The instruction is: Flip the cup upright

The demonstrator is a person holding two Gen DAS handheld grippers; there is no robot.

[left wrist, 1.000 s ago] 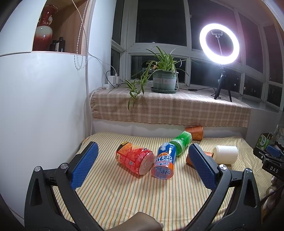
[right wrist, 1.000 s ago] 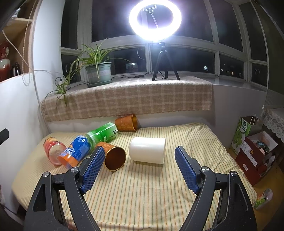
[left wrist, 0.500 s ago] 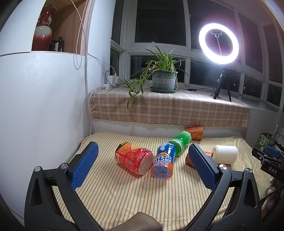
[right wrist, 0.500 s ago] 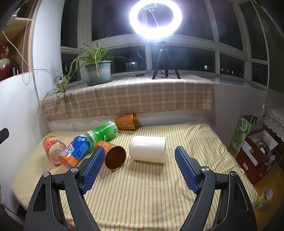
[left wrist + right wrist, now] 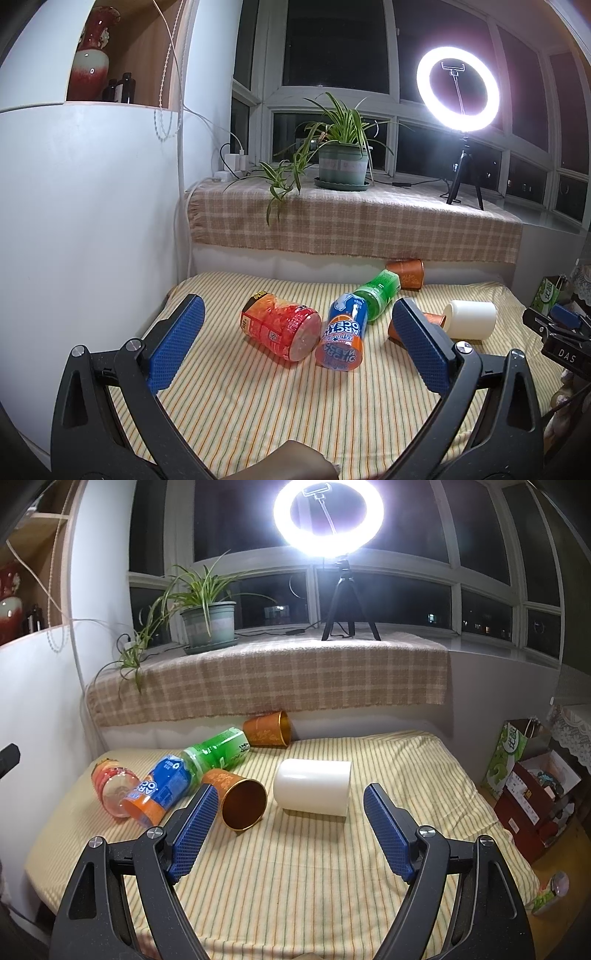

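A white cup (image 5: 313, 787) lies on its side on the striped cloth; it also shows at the right in the left wrist view (image 5: 470, 319). An orange-gold cup (image 5: 239, 798) lies on its side left of it, mouth toward me, half hidden behind my left finger in the left wrist view (image 5: 433, 318). A second orange cup (image 5: 269, 729) lies at the back (image 5: 406, 272). My right gripper (image 5: 287, 831) is open and empty, just in front of the white cup. My left gripper (image 5: 300, 344) is open and empty, in front of the bottles.
A red jar (image 5: 280, 331), a blue-orange bottle (image 5: 342, 332) and a green bottle (image 5: 377, 291) lie on the left half of the cloth. A checked sill holds a potted plant (image 5: 207, 623) and a ring light (image 5: 328, 513). Boxes (image 5: 532, 782) stand off the right edge.
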